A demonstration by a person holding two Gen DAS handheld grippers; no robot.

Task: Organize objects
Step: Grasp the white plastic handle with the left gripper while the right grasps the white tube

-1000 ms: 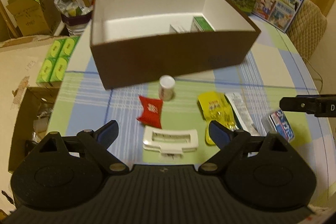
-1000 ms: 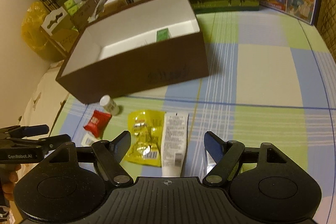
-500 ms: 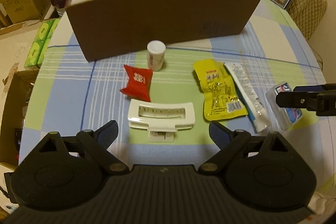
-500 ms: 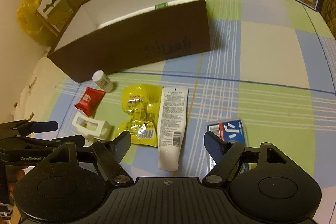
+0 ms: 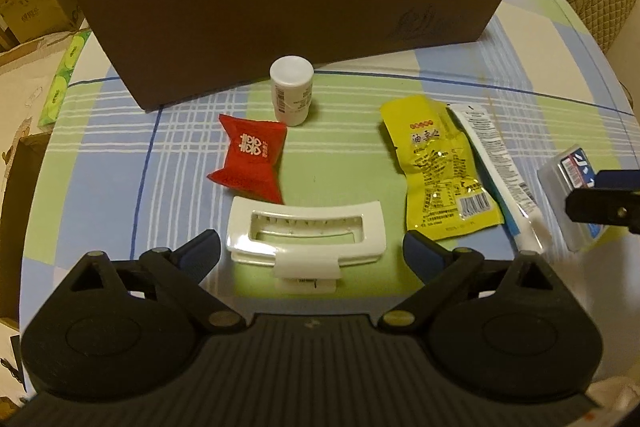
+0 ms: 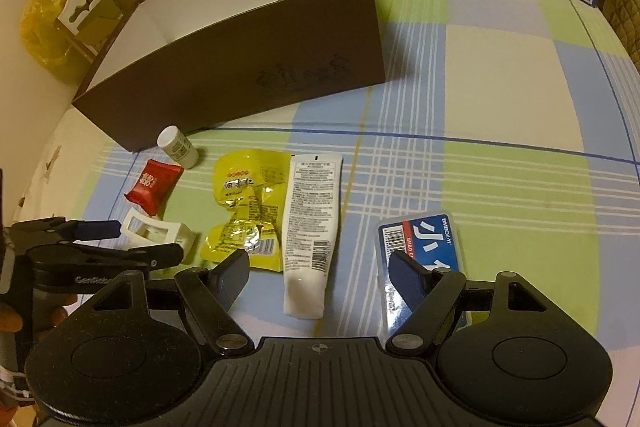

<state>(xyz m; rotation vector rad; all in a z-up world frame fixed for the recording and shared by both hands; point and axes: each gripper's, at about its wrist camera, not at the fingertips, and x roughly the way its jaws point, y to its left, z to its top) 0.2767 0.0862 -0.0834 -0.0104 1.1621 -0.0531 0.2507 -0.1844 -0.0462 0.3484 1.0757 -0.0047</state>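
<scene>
White clip (image 5: 306, 235) lies crosswise — between open left tongs (image 5: 312, 251).

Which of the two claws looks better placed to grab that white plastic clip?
Left. The left claw hangs wide open with the white clip lying between its fingers, untouched. The right claw sits over the white tube, further from the clip.

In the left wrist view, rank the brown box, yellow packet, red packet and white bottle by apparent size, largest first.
1. brown box, by far the largest.
2. yellow packet.
3. red packet.
4. white bottle, though it stands farther from the camera than the red packet, so that last gap is unsure.
</scene>
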